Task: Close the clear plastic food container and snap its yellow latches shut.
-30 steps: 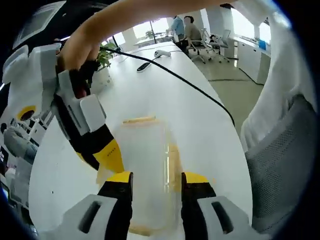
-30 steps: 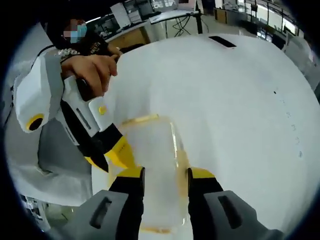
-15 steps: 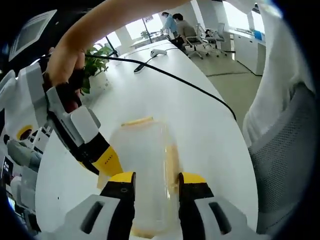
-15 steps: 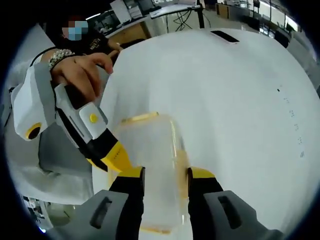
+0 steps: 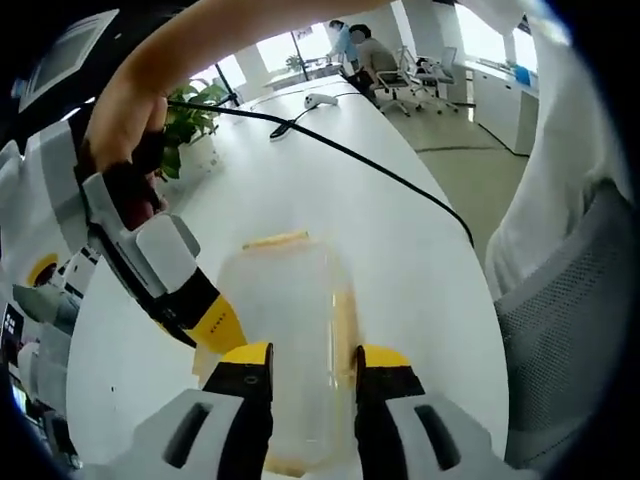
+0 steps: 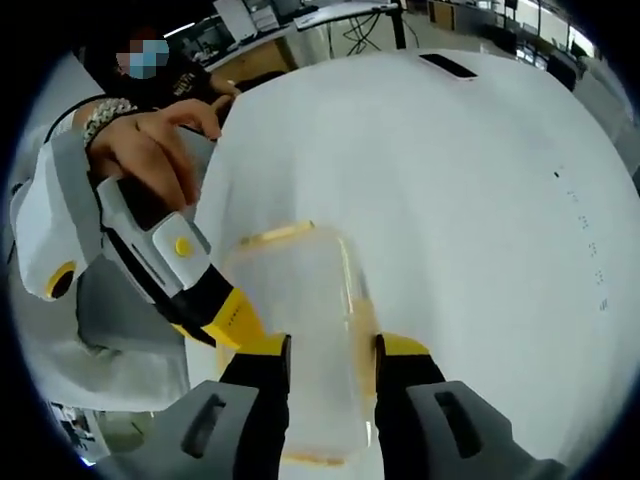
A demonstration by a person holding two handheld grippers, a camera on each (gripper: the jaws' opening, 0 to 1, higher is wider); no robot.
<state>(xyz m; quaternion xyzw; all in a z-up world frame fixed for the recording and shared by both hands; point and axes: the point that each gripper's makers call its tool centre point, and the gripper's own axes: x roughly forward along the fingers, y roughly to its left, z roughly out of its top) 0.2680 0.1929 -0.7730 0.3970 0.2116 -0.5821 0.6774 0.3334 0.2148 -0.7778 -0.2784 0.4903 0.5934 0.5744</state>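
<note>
A clear plastic food container [image 5: 285,320] with its lid on lies lengthwise on the white table [image 5: 400,260]. Yellow latches show at its far end [image 5: 277,240] and along its right side [image 5: 345,320]. My left gripper [image 5: 310,355] stands open, its yellow-tipped jaws straddling the container's near part from above. The right gripper [image 5: 215,325], held by a hand, touches the container's left edge with its tip. In the right gripper view the same container [image 6: 300,300] sits under my open right gripper [image 6: 330,345], and the left gripper [image 6: 230,315] rests its tip against the container's left edge.
A black cable [image 5: 380,170] runs across the table beyond the container. A potted plant [image 5: 190,115] and a small white device [image 5: 320,103] stand further back. A dark flat object [image 6: 448,66] lies at the table's far end. The table edge [image 5: 470,300] is close on the right.
My left jaws have drawn slightly closer together over the container. The hand on the left gripper has loosened its fingers. The container has not moved.
</note>
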